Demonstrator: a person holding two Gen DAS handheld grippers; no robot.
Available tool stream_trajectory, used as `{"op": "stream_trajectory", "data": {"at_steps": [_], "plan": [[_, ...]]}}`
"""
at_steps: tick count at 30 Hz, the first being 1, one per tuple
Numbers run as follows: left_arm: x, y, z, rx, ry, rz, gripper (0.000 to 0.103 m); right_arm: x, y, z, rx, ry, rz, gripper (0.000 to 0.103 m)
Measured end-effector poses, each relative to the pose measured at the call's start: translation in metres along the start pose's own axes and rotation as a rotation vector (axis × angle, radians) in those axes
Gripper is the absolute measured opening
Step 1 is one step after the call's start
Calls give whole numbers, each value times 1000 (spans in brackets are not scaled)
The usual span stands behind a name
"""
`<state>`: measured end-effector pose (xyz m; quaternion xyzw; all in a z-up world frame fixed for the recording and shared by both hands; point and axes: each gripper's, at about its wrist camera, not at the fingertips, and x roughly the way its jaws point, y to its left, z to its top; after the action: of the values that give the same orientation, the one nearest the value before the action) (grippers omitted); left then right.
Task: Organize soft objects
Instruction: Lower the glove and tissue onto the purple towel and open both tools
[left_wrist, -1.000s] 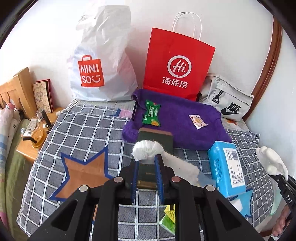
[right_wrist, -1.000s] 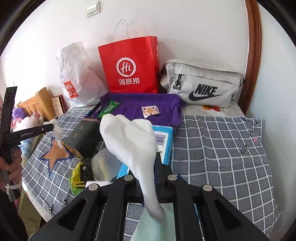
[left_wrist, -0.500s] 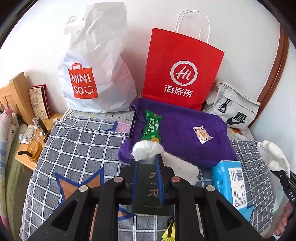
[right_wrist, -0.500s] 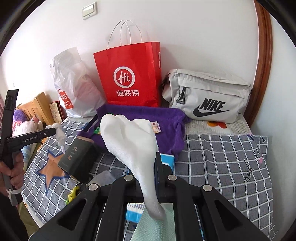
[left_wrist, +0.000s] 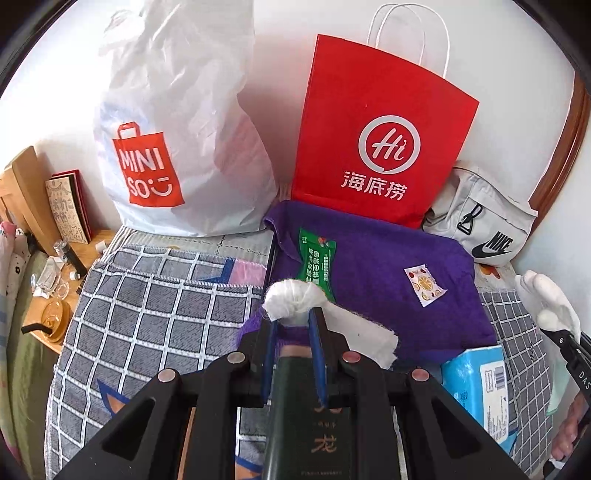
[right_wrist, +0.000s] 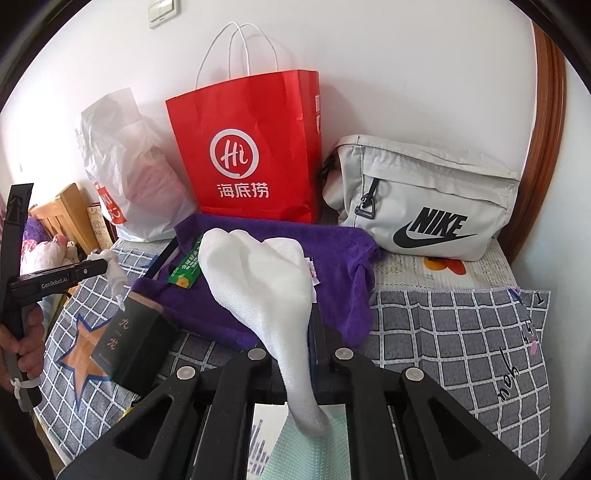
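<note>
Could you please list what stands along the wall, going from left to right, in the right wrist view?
Crumpled white plastic Miniso bag → red paper Haidilao bag with white rope handles → light grey fabric Nike waist bag.

Bed with grey checked blanket (right_wrist: 443, 325). At far edge against wall: white plastic bag (left_wrist: 177, 140), red paper bag (left_wrist: 376, 147), grey waist bag (right_wrist: 424, 206). Purple towel (left_wrist: 399, 288) before them; dark box (right_wrist: 136, 339), blue tissue pack (left_wrist: 476, 387) nearer.
</note>
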<state>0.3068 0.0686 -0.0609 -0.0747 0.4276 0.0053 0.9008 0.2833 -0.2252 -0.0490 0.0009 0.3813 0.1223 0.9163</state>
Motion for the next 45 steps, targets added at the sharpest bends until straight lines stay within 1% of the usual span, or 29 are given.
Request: {"op": "stream_trajectory", "data": {"at_steps": [4, 8, 13, 17, 23, 32, 41, 42, 44, 45], "plan": [[16, -2, 10, 1, 9, 2, 17, 18, -5, 8, 5, 11, -5, 7], [36, -7, 18, 10, 34, 5, 17, 38, -12, 18, 6, 22, -6, 7], [60, -19, 28, 39, 59, 20, 17, 66, -21, 27, 9, 46, -2, 7], [78, -26, 33, 47, 84, 12, 17, 83, -25, 29, 8, 65, 5, 7], [103, -40, 36, 91, 132, 17, 17, 111, -27, 30, -2, 106, 11, 7], [124, -39, 37, 102, 176, 34, 17, 146, -29, 42, -16, 135, 24, 7], [139, -43, 38, 127, 215, 27, 20, 172, -28, 47, -35, 167, 23, 8], [140, -43, 38, 127, 218, 21, 20, 173, -29, 46, -32, 171, 25, 9], [143, -42, 40, 126, 224, 15, 20, 175, -31, 46, -27, 181, 34, 22], [143, -42, 40, 124, 226, 11, 20, 175, -31, 45, -33, 182, 36, 25]]}}
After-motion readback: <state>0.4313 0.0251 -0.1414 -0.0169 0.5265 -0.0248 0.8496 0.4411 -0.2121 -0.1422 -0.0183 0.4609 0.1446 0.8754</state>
